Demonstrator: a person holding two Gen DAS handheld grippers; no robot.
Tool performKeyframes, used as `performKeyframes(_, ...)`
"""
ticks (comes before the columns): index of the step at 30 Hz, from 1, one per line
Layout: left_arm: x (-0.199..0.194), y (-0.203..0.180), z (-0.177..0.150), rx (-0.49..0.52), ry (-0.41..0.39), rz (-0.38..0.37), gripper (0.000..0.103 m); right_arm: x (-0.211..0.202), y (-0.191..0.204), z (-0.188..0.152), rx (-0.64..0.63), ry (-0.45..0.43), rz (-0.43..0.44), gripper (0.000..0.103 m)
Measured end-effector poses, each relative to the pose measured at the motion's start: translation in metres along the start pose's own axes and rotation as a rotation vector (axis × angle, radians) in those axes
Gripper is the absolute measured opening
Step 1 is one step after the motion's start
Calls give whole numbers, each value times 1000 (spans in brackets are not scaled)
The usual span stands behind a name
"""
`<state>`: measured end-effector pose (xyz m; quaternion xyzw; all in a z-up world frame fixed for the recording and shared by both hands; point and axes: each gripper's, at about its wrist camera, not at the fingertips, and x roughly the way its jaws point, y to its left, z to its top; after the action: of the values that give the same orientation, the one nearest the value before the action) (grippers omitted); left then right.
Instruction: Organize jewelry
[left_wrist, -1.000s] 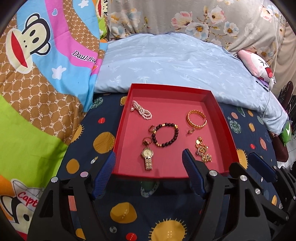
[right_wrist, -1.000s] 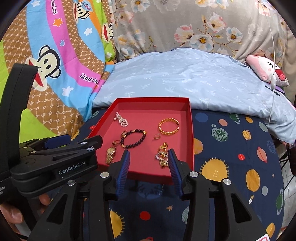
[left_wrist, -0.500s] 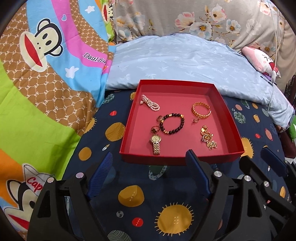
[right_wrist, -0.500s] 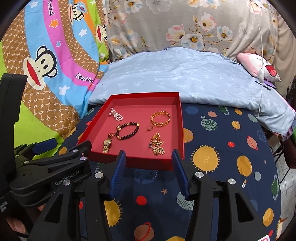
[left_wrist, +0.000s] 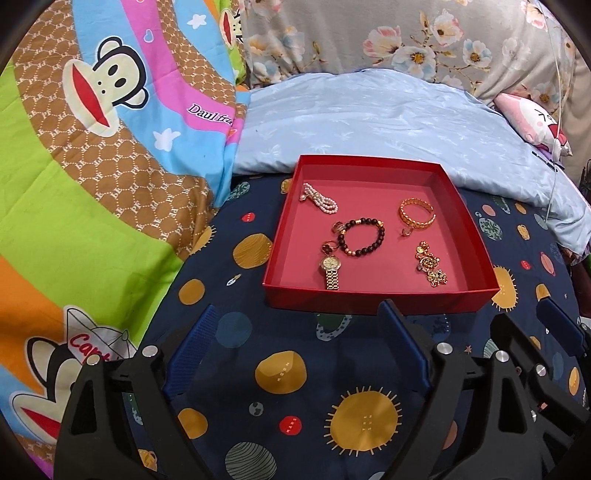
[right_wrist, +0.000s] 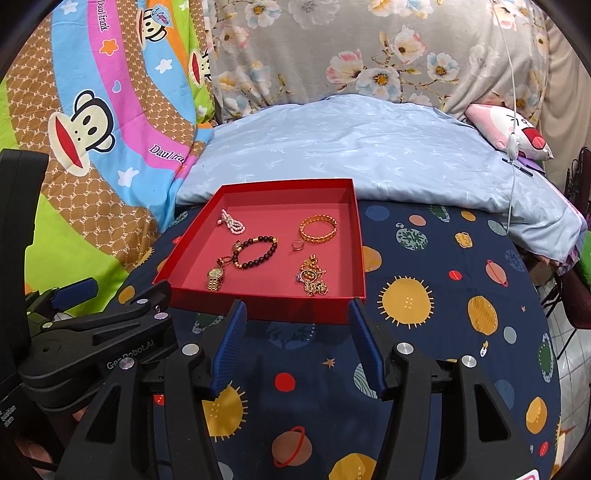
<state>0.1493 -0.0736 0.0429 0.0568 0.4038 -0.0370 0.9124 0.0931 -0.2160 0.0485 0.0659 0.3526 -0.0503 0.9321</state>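
Observation:
A red tray (left_wrist: 373, 297) (right_wrist: 266, 308) lies on the dark planet-print cover. In it lie a pearl bracelet (left_wrist: 320, 196) (right_wrist: 232, 223), a dark bead bracelet (left_wrist: 361, 237) (right_wrist: 257, 252), a gold bangle (left_wrist: 415, 214) (right_wrist: 318, 229), a gold watch (left_wrist: 331, 269) (right_wrist: 215, 277), a gold chain heap (left_wrist: 431, 267) (right_wrist: 312, 280) and small rings (left_wrist: 328, 246) (right_wrist: 296, 244). My left gripper (left_wrist: 299, 326) is open and empty, in front of the tray. My right gripper (right_wrist: 297, 325) is open and empty, at the tray's near edge.
A light blue pillow (left_wrist: 373, 122) (right_wrist: 354, 147) lies behind the tray. A bright monkey-print quilt (left_wrist: 92, 166) (right_wrist: 92, 122) rises on the left. A pink plush toy (left_wrist: 532, 122) (right_wrist: 509, 129) and a white cable (right_wrist: 511, 110) are at the far right. The left gripper's body (right_wrist: 92, 332) shows in the right wrist view.
Both grippers have pulled back from the tray, which now looks smaller and farther. Both stay open. The jewelry has not moved.

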Motion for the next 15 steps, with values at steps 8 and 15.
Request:
performKeyframes(8, -3, 2, -3, -5, -2, 9, 88, -5, 0, -2, 6, -15, -11, 61)
performKeyframes(15, -8, 6, -4, -10, -12, 19, 91, -8, 0, -3, 17, -23, -10, 62)
